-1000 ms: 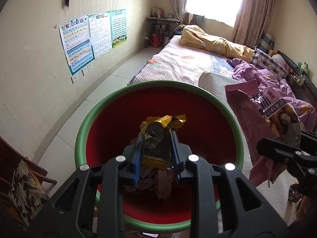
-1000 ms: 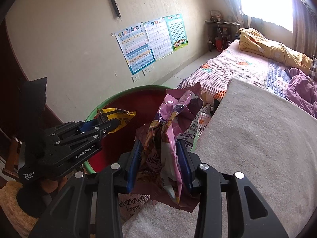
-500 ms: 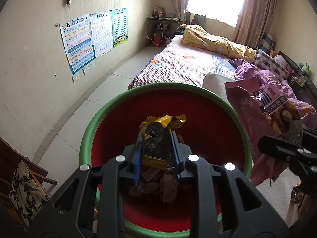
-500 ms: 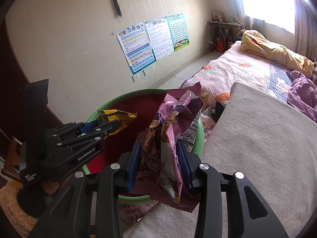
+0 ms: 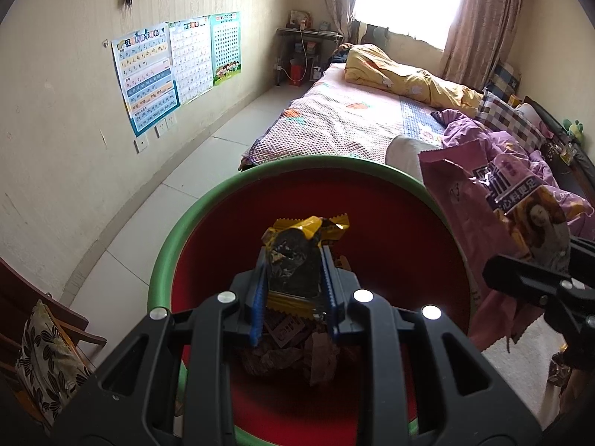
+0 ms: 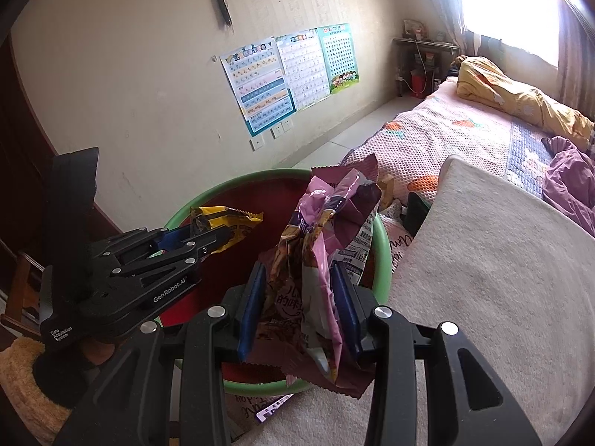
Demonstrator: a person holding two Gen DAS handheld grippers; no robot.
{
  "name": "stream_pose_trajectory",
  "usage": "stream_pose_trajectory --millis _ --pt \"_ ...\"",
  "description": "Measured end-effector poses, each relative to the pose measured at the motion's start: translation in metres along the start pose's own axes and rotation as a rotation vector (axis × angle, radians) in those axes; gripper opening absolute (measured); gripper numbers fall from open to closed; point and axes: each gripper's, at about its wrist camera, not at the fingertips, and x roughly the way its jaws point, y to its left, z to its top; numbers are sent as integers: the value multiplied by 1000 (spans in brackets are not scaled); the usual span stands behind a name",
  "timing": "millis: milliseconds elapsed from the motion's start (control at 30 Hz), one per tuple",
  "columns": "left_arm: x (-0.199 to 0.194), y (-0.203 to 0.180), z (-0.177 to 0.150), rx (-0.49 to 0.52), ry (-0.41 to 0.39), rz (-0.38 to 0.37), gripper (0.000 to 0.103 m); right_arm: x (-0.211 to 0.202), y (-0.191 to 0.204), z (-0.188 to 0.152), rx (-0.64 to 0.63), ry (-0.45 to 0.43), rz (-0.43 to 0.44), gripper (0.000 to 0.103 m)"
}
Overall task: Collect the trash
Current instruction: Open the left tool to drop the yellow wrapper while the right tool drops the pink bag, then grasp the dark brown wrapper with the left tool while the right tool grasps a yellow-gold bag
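Both tongs angle downward over the red basin [image 5: 390, 230]: left tongs [image 5: 293, 282] pinch a yellow snack wrapper [image 5: 297, 256], right tongs [image 6: 299, 297] clamp a pink snack bag [image 6: 327, 230], beside the bed [image 6: 494, 271].

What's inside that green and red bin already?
A pile of brown wrappers lies at the bottom of the bin. The left gripper and its yellow wrapper cover part of the pile, so the rest cannot be seen.
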Motion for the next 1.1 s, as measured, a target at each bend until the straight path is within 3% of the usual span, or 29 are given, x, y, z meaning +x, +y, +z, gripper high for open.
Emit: stream_pose_trajectory --millis 467,533,600,667,733,867,1100 --pt "12 4 1 -15 28 10 26 8 2 9 -33 15 40 38" --pt "12 7 3 -26 28 17 36 8 1 7 -38 12 36 40" --pt "10 8 3 -37 19 30 44 6 0 6 -31 8 46 49" --pt "8 10 1 -48 16 42 47 2 -2 5 -29 -2 53 52" --pt "6 9 -1 -55 18 55 49 -5 -5 2 -24 -17 56 58" --pt "-3 1 -5 -56 3 68 50 -26 -16 -6 -6 -35 55 59" --pt "-31 -54 -14 -20 -29 -16 54 -96 -65 -43 11 -32 -67 59"
